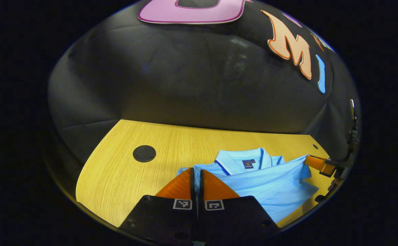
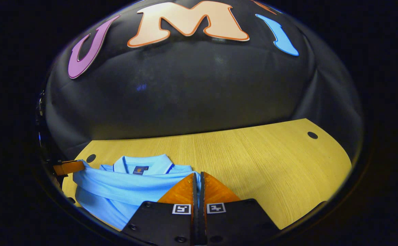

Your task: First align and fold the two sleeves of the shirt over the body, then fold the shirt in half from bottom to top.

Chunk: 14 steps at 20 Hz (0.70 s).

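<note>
A light blue polo shirt [image 1: 270,186] lies on the wooden table [image 1: 124,171], its collar [image 1: 243,159] toward the wall and a layer of cloth drawn up over the body. My left gripper [image 1: 196,175] is shut on the shirt's edge at its left side, with a thin strip of blue between the fingers. In the right gripper view the shirt [image 2: 117,188] lies at the lower left, and my right gripper [image 2: 198,177] is shut on its right edge. The right gripper [image 1: 316,164] also appears far right in the left gripper view. The left gripper [image 2: 70,167] reaches the shirt's far corner in the right gripper view.
A black round cap [image 1: 144,153] sits in the table left of the shirt. Small dark holes [image 2: 312,135] mark the table near its far right corner. The black cloth wall rises just behind the table's back edge. Bare wood [image 2: 270,171] stretches to the right of the shirt.
</note>
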Available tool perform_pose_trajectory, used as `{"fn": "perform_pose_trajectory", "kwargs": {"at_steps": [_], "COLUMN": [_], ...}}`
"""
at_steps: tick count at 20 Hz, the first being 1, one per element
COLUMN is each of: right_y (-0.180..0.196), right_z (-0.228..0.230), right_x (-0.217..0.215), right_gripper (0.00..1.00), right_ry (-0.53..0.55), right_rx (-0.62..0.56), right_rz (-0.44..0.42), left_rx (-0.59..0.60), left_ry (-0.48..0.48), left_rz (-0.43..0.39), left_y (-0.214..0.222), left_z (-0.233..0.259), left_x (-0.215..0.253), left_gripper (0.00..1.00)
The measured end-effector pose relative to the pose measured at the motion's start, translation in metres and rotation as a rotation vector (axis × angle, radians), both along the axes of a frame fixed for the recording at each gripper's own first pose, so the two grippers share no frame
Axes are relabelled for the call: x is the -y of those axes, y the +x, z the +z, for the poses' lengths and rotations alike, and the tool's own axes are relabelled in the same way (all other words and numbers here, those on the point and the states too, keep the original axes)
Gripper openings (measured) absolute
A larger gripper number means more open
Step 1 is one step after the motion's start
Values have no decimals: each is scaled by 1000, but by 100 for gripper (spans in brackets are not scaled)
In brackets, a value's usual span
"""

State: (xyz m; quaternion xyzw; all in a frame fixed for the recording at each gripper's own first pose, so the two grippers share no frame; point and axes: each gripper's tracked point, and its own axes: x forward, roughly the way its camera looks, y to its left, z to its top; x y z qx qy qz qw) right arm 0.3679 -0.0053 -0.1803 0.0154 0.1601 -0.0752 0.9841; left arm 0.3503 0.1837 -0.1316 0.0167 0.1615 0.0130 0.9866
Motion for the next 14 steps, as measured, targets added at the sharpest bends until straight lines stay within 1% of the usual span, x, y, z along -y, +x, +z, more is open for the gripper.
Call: {"fn": "perform_pose_trajectory", "kwargs": {"at_steps": [2,3,4,5,6,7,8,9,11,12,14], "right_y": [1,-3,-8,-11,-17,-22,-29,-38,-57,-69,-95], "right_z": [-12,-14,-13,-15,-11,-5,1,6,18,26,40], "right_x": [-2,-4,-5,-7,-9,-12,-16,-22,-32,-35,-41], "right_gripper": [12,41,71,100,99,94,98,94,95,98,98], "right_ry": [25,30,28,21,4,-14,-24,-20,-8,-12,-23], "right_rx": [-34,-50,-66,-73,-70,-56,-45,-37,-28,-22,-7], "right_rz": [8,13,17,28,34,43,55,69,89,95,110], "left_rx": [-18,-13,-8,-1,2,1,-5,-10,-19,-18,-22], "left_ry": [60,85,80,68,62,55,40,19,-13,-19,-33], "left_rz": [31,56,55,59,74,86,88,79,72,75,71], "left_y": [3,0,1,0,-4,-7,-20,-28,-49,-61,-90], "left_z": [-5,-1,0,5,10,6,12,15,21,24,32], "left_x": [-10,-15,-13,-12,-13,-15,-12,-7,1,3,11], "left_gripper": [5,14,19,46,72,99,95,96,96,96,96]}}
